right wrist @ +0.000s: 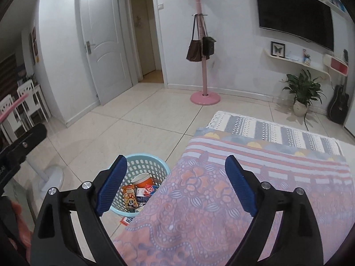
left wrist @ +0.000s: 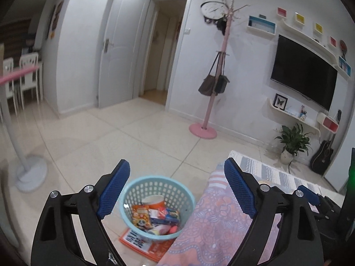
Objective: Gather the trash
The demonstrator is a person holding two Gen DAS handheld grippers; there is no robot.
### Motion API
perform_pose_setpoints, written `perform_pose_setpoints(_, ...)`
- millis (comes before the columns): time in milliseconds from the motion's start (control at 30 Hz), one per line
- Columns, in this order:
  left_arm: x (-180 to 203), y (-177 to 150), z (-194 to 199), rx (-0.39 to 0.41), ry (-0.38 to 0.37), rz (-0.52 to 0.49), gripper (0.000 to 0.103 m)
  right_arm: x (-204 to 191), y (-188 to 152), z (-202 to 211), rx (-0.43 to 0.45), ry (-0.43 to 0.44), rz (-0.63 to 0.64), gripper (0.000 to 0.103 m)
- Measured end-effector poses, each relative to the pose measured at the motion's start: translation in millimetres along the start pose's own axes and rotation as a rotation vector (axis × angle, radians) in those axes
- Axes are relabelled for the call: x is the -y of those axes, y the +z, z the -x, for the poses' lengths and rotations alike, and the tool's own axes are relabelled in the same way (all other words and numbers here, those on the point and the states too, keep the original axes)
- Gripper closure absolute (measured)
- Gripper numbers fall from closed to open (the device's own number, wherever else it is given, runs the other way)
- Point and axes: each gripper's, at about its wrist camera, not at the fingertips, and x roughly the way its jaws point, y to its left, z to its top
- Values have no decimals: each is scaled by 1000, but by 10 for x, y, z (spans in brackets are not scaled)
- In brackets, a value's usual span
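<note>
Blue-padded fingers of the left gripper (left wrist: 176, 187) stand wide apart, nothing between them. Below and between its fingers sits a light blue perforated basket (left wrist: 142, 190) on the tiled floor (left wrist: 111, 141), resting on an orange printed sheet (left wrist: 153, 250) that sticks out from under it. Inside the basket: an orange cup (left wrist: 155, 200) with white rim at the far side, a panda snack packet (left wrist: 142, 218) toward the left finger, a blue-red carton (left wrist: 166, 215) next to it, and something pink nearer the camera, too small to identify. Just right of the basket, under the right finger, a patterned pink-purple cloth (left wrist: 210, 221) covers a flat surface.

Right gripper (right wrist: 175, 180) also spread open, empty, hovering above the same cloth (right wrist: 210, 210), which fills the space between and below its fingers. Basket (right wrist: 153, 166) lies beside and partly behind its left finger, just touching the cloth edge; cup (right wrist: 143, 180), panda packet (right wrist: 131, 199) and small cartons visible inside, orange sheet (right wrist: 127, 220) peeking out beneath. Part of the left gripper's black frame shows at this view's far left edge.

Ahead of both grippers: pink coat stand (right wrist: 203, 51) with hanging bags (right wrist: 195, 51), white door (right wrist: 104, 44), wall TV (right wrist: 295, 13), potted plant (right wrist: 302, 90), guitar (right wrist: 338, 106), striped rug (right wrist: 277, 128) beyond the cloth. Far left of the left gripper, a white stand base (left wrist: 31, 175).
</note>
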Motion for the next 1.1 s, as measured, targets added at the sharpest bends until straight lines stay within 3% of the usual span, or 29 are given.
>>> perform_pose_setpoints(200, 103, 36, 426, 59, -5, -43, 14, 36, 9, 365, 47, -4, -24, 17)
perform_pose_setpoints(633, 390, -50, 944, 139, -42, -98, 8, 55, -139, 982, 131, -49, -15, 17)
perform_pose_setpoints(900, 358, -275, 864, 144, -14, -70, 8, -23, -372, 976, 177, -93, 23, 17)
perform_pose_setpoints(1000, 287, -408, 746, 151, 44, -40, 8, -53, -530, 862, 205, -133, 24, 17)
perform_pose_setpoints(1100, 205, -480, 616, 154, 87, -9, 8, -53, -621, 692, 176, -112, 2, 17)
